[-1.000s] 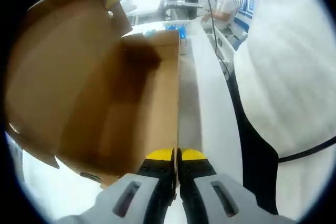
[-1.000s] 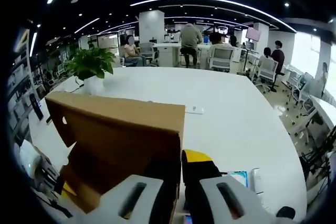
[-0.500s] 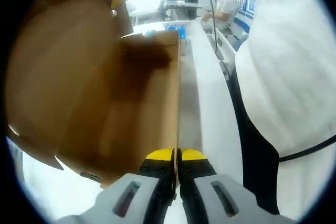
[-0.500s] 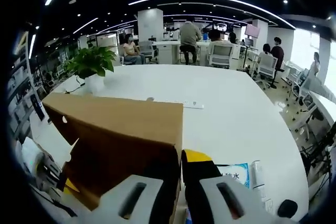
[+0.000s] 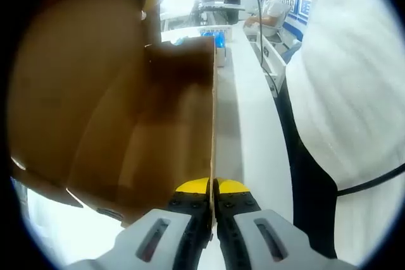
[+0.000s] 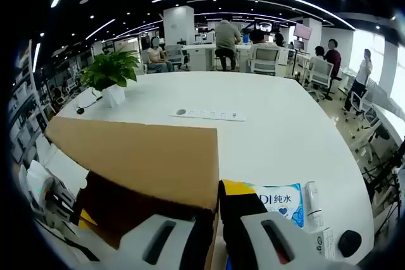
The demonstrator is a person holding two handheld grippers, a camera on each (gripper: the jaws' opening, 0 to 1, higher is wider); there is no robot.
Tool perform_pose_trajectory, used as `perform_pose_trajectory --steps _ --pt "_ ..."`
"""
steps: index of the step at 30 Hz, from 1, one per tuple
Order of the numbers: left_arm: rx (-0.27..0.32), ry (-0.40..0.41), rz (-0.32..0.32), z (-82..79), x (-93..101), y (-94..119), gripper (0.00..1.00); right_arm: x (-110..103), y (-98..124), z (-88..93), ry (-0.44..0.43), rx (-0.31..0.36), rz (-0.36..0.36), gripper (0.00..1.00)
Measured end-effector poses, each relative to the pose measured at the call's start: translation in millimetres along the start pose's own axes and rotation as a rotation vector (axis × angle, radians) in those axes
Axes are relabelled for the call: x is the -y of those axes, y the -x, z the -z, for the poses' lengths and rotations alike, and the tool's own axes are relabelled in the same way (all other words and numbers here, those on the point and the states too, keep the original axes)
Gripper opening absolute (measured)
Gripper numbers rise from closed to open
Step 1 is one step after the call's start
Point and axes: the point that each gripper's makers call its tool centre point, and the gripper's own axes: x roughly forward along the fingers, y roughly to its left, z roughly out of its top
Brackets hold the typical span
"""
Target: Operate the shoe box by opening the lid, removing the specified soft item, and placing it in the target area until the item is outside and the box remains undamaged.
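Note:
The brown cardboard shoe box [image 5: 183,124] lies open in the left gripper view, its inside bare cardboard with a dark shadow at the far end. Its lid [image 5: 69,74] stands raised on the left. My left gripper [image 5: 213,186] is shut on the thin top edge of the box's near side wall. In the right gripper view the lid [image 6: 145,156] slopes across the lower left, and my right gripper [image 6: 218,202] is shut on its edge. The left gripper [image 6: 54,203] shows low at the left there.
A white table [image 6: 253,137] carries a blue wipes packet [image 6: 278,199], a white tube [image 6: 310,197], a black mouse [image 6: 349,243], a power strip [image 6: 205,114] and a potted plant [image 6: 111,71]. A person in white [image 5: 345,93] stands close on the right. People sit at desks behind.
The lid has swung further open: it stands taller in the left gripper view and lies lower and flatter in the right gripper view. Both grippers keep their holds.

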Motion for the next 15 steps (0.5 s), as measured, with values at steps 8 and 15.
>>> perform_pose_trajectory --steps 8,15 --pt "-0.001 0.007 -0.005 -0.7 -1.3 -0.1 0.01 1.1 0.6 12.9 -0.005 -0.009 0.013 0.0" --pt "-0.007 0.044 0.016 -0.9 -5.0 0.7 0.01 1.5 -2.2 12.3 0.002 -0.013 0.015 0.0"
